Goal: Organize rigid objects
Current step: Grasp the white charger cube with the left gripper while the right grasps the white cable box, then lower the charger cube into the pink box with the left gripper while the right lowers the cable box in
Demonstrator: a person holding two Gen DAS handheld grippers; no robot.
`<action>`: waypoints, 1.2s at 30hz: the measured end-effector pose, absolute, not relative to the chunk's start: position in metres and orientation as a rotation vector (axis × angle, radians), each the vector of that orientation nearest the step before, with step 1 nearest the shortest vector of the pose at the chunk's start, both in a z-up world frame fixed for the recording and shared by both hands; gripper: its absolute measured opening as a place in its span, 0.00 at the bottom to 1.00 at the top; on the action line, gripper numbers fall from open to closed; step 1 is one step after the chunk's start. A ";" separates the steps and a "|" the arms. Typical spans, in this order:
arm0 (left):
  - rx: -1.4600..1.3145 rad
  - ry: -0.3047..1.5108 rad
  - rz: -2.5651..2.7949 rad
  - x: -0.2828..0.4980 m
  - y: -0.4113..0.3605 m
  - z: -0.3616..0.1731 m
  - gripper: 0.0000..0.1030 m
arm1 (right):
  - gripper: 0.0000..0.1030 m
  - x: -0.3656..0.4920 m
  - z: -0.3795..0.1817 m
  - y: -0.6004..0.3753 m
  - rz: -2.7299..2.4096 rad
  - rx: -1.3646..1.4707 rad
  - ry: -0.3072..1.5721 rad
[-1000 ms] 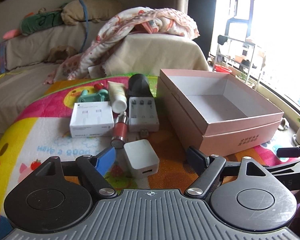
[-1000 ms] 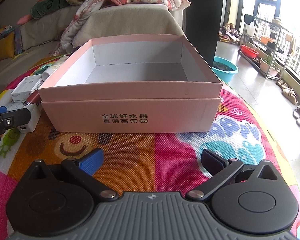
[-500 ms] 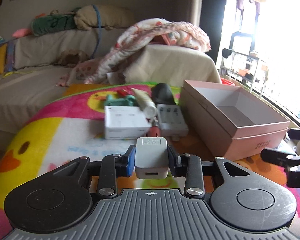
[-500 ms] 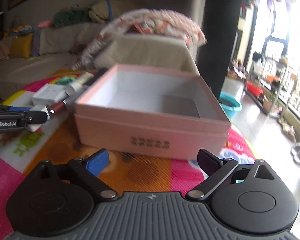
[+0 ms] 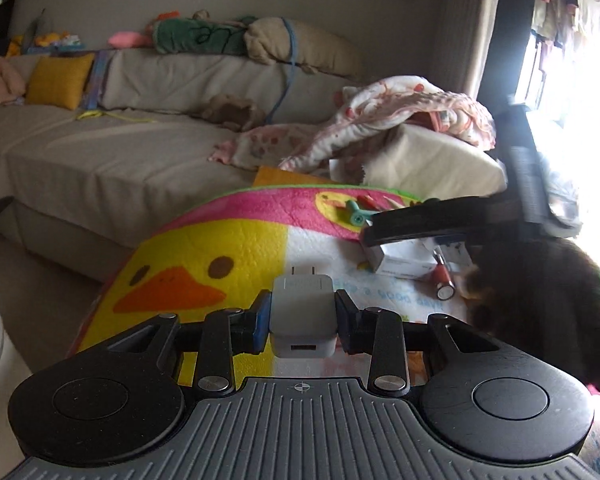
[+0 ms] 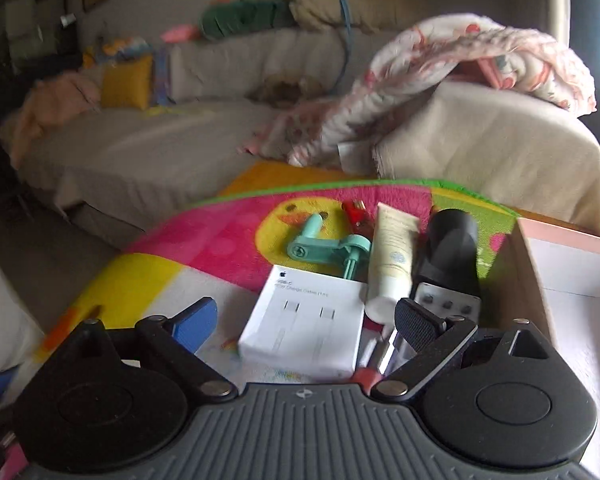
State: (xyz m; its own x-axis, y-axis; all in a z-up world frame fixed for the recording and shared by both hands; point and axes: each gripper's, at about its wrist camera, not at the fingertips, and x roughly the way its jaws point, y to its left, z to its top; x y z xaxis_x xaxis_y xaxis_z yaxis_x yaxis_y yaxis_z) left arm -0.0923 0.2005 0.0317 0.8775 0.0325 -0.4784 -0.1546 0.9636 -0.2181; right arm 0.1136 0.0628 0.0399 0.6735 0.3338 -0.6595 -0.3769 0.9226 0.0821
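Note:
My left gripper is shut on a white USB charger block and holds it above the colourful duck mat. My right gripper is open, its fingers either side of a white cable box. It also shows from the left wrist view, over the same box. Behind the box lie a teal plastic part, a cream tube, a black object and a grey battery charger. A red lipstick lies by the box.
The pink cardboard box stands open at the right edge of the mat. A grey sofa with cushions and a floral blanket runs behind the mat. The floor drops away at the mat's left edge.
My left gripper shut on the charger block, lifted it and swung left. My right gripper moved left from the pink box to over the white cable box.

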 end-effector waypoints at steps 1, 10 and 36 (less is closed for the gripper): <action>-0.259 0.495 0.091 -0.092 0.200 0.031 0.36 | 0.86 0.121 0.033 0.070 0.383 -0.076 0.757; -0.208 0.527 0.000 -0.092 0.172 0.036 0.36 | 0.67 0.069 0.060 0.039 0.587 -0.095 0.819; -0.097 0.456 -0.362 0.046 -0.009 0.112 0.38 | 0.67 -0.107 0.083 -0.243 0.211 0.029 0.549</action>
State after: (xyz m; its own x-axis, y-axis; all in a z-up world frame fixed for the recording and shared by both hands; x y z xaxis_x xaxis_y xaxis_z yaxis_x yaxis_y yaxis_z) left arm 0.0457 -0.0092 0.1120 0.8354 -0.3628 -0.4130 0.3197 0.9318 -0.1719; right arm -0.1069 -0.2433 0.0827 0.8320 0.2064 -0.5150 -0.1909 0.9781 0.0835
